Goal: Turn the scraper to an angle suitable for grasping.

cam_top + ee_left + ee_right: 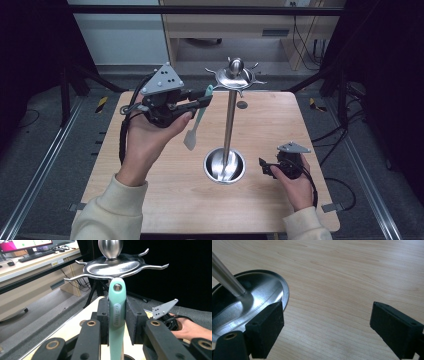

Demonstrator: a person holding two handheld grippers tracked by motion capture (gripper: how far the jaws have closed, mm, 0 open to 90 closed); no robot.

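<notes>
Between padded tongs (117,321): smooth (mint) spatula (117,315)

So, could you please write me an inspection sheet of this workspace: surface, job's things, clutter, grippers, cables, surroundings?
Surface: light wooden table, bare around the stand.
Job's things: steel hanging stand with hooked top disc, pole and round dish base; mint-green plastic spatula raised close to a hook, its handle hole just below the hook's level.
Clutter: small dark round spot on the table behind the pole; otherwise nothing seen.
Grippers: left gripper shut on the spatula handle; right gripper open, empty, low beside the dish base.
Cables: black cable trailing from the left gripper; more cables on the floor at right.
Surroundings: dark floor, metal rails, wooden furniture behind.
</notes>
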